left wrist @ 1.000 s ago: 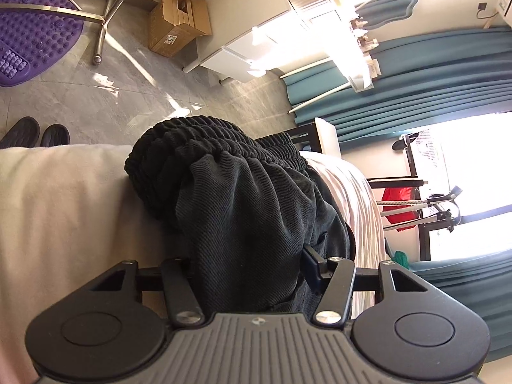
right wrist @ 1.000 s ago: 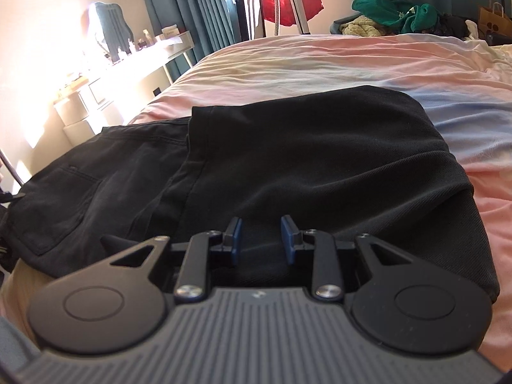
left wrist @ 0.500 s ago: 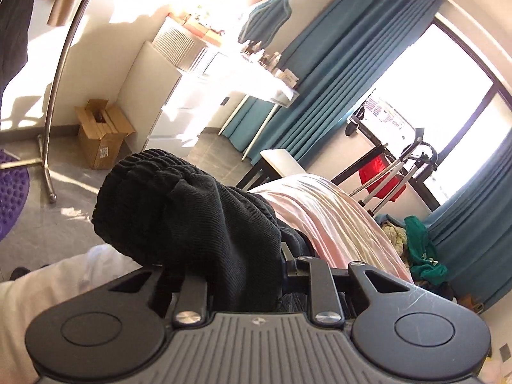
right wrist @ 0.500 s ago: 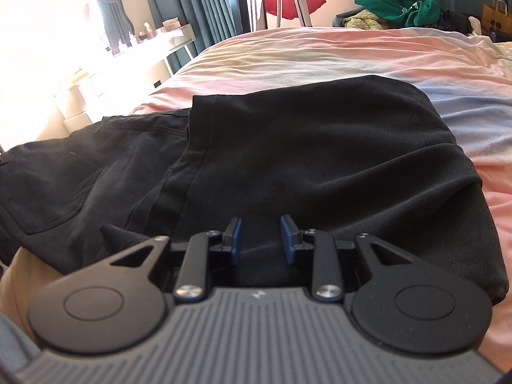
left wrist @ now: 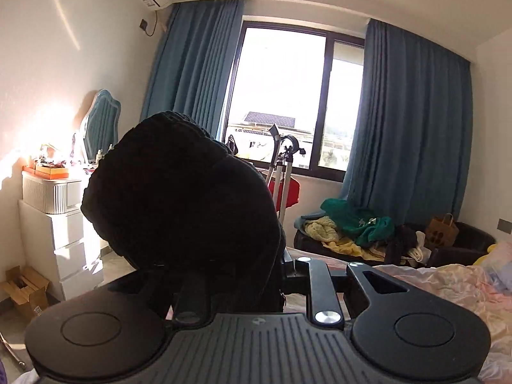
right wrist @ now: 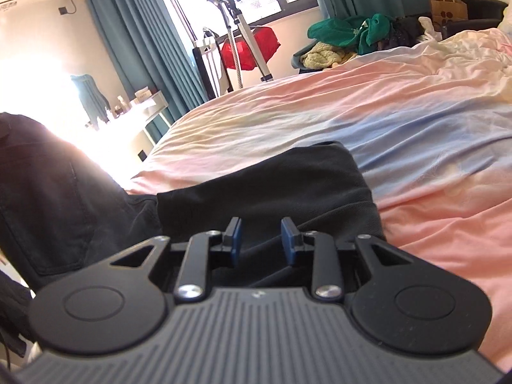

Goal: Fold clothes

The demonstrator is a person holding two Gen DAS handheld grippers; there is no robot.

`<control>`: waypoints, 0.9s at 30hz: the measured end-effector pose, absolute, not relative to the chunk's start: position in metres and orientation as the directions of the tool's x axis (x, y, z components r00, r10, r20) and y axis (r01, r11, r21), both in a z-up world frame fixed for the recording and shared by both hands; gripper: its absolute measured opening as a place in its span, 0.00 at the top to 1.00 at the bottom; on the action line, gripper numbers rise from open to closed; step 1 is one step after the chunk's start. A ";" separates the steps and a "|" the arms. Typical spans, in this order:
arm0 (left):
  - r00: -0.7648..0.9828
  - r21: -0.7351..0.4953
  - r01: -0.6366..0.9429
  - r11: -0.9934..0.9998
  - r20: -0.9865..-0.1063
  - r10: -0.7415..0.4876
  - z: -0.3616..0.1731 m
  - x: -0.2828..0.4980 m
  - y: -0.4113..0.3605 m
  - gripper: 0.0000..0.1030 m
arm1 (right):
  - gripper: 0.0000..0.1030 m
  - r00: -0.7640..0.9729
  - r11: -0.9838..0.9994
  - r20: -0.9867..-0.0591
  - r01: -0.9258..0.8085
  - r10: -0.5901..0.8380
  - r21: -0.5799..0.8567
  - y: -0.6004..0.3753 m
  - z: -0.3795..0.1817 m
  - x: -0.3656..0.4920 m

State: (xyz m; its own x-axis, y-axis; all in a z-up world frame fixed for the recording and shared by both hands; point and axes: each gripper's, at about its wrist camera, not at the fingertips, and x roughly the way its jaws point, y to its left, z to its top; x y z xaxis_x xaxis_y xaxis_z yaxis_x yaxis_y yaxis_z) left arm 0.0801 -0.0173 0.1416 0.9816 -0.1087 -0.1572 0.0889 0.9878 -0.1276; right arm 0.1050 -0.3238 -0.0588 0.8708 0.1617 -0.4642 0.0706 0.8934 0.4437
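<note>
Setting: bedroom; bed (right wrist: 368,121) with a pink, yellow and blue sheet serves as the folding surface and as landmark for every place below.
Right gripper (right wrist: 260,240): low over the near edge of the bed; its 2 blue-padded jaws stand spread, black cloth lying under and between them, not pinched.
Black trousers (right wrist: 272,188): 1 garment, the task's thing; a flat part lies on the near side of the bed, a pocketed part rises off the bed's left edge toward the left gripper.
Left gripper (left wrist: 243,275): raised above the bed's left side, pointing at the window; pressed onto a thick gathered bunch of the black trousers (left wrist: 182,198), which hides the jaw tips.
White drawer unit (left wrist: 60,243): beside the bed's left side, on the floor.
Clothes pile (right wrist: 348,36): green and yellow, beyond the bed's far end.
Window (left wrist: 288,96): farthest from the bed, between 2 blue curtains.
Stage, judged: lifted end is mid-carry over the flat part.
Risk 1: bulky bunch may slip from the left jaws, since the bite is on a wad, not 1 edge.
Risk 2: flat part may drag and wrinkle, since the right jaws do not pin it.
</note>
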 end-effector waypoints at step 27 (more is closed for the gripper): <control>0.838 0.227 0.457 0.860 -0.433 -0.331 -0.066 0.095 -0.284 0.70 | 0.34 0.942 0.484 -0.246 0.110 0.228 0.868 -0.477 -0.084 0.090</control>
